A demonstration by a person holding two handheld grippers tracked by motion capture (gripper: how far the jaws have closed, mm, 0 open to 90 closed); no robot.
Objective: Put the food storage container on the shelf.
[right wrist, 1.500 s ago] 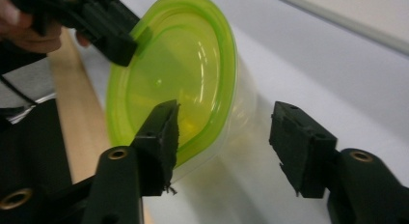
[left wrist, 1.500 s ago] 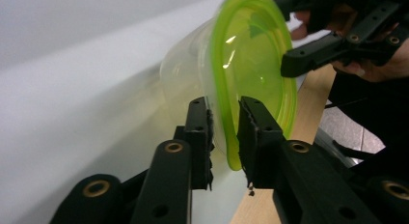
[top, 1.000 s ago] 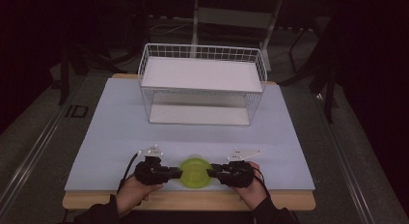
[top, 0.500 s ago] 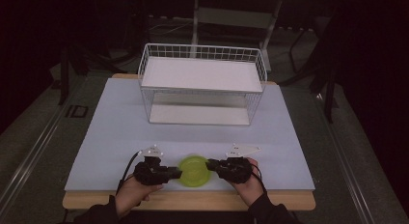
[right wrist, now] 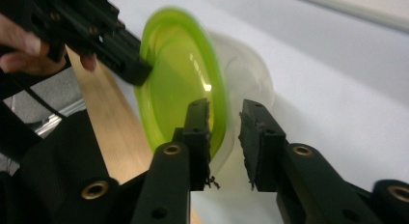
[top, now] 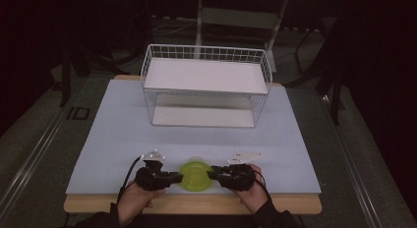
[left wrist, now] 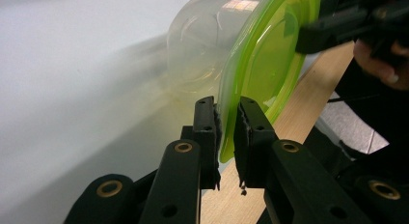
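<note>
**Lidded tub held between two sets of tongs, one at each side of the rim**

High view: the round clear plastic container with a lime-green lid [top: 196,175] sits at the near edge of the pale blue table mat [top: 113,134], directly between the two tongs. Left gripper [top: 173,178] comes at it from the left, right gripper [top: 214,175] from the right, jaws pointing at each other across the lid. Both are equally near. The white wire basket [top: 206,85] stands well beyond, further up the mat.

Left gripper view: jaws narrow, pads clamped on the thin green lid rim [left wrist: 226,132], which runs up and away between them. Clear body bulges off to the left of the lid. The other tongs meet the far rim, upper right.

Right gripper view: jaws have just been opening; a visible gap stands between them, with the lid edge and tub wall [right wrist: 219,127] in it. Left pad looks to lie against the lid; right pad stands clear. Grip here looks loose. The next move turns on this rim line between both tongs.
</note>
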